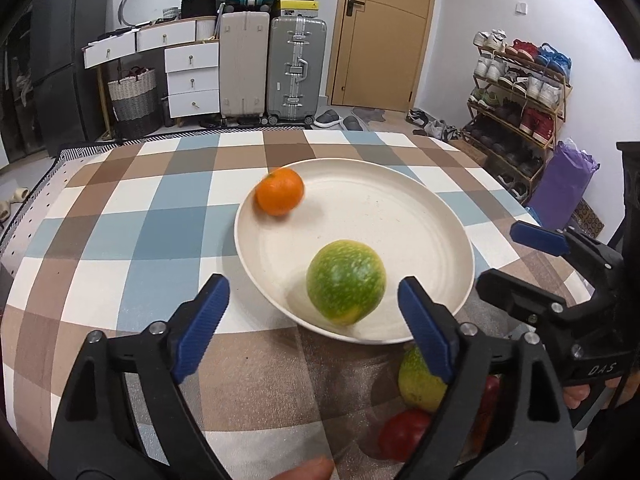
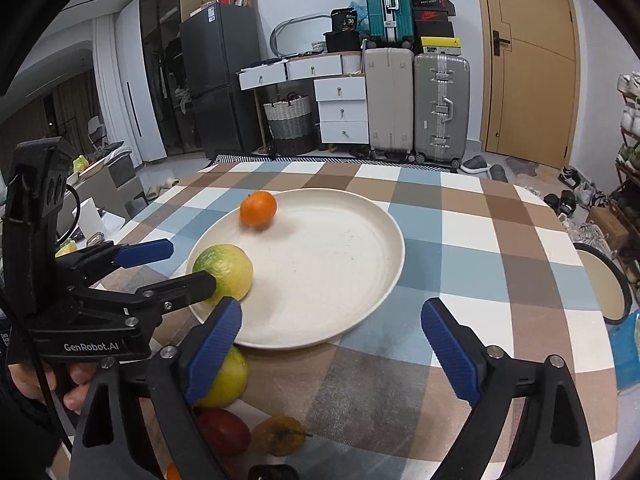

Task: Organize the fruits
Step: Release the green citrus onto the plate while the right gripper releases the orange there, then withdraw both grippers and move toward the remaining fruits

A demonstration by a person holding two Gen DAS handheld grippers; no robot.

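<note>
a lived-in home: stacked suitcases [image 2: 416,104], a shoe rack [image 1: 520,92], fridge [image 2: 216,76], checked tablecloth [image 1: 132,216]

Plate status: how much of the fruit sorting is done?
Done: an orange and a green fruit lie on the plate. In hand: nothing; the left gripper and right gripper are open. Left: a yellow-green fruit, a red fruit and a yellowish fruit on the tablecloth.

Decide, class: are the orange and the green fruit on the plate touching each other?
Apart. The left wrist view shows bare plate between the orange at the far rim and the green fruit near the front edge; the right wrist view agrees.
</note>
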